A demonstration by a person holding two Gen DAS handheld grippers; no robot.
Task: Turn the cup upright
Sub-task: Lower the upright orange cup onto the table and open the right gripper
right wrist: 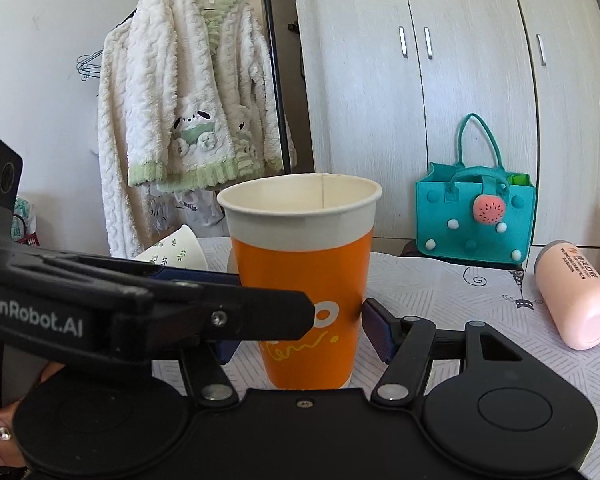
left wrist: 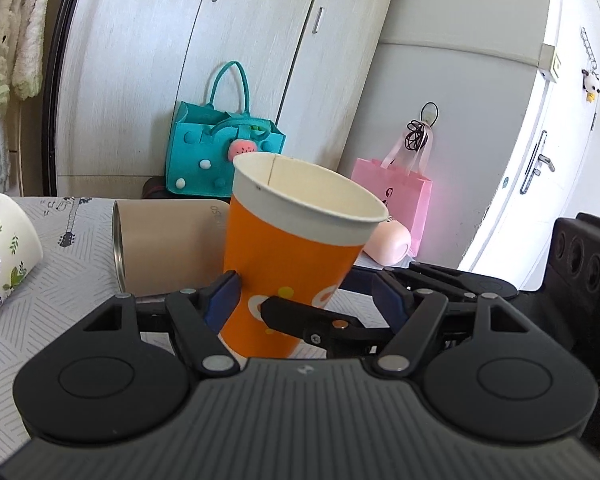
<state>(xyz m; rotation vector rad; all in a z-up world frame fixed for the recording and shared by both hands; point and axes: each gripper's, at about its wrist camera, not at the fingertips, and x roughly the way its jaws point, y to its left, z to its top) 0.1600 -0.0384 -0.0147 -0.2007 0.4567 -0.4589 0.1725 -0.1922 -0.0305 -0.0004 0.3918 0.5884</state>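
An orange paper cup with a white rim (left wrist: 288, 256) stands mouth up on the patterned tablecloth, leaning slightly in the left wrist view; it looks upright in the right wrist view (right wrist: 304, 280). My left gripper (left wrist: 304, 300) has its left blue pad touching the cup's side, while its right pad stands apart from the cup. My right gripper (right wrist: 300, 324) straddles the cup low down, its right pad against the wall. The left gripper's finger (right wrist: 220, 312) crosses in front of the cup and hides the right gripper's left pad.
A beige steel tumbler (left wrist: 168, 248) lies on its side behind the cup. A leaf-print paper cup (left wrist: 4, 256) lies tipped at the left. A pink bottle (right wrist: 576, 296) lies at the right. A teal felt bag (right wrist: 476, 216), a pink bag (left wrist: 396, 196) and wardrobe doors stand behind the table.
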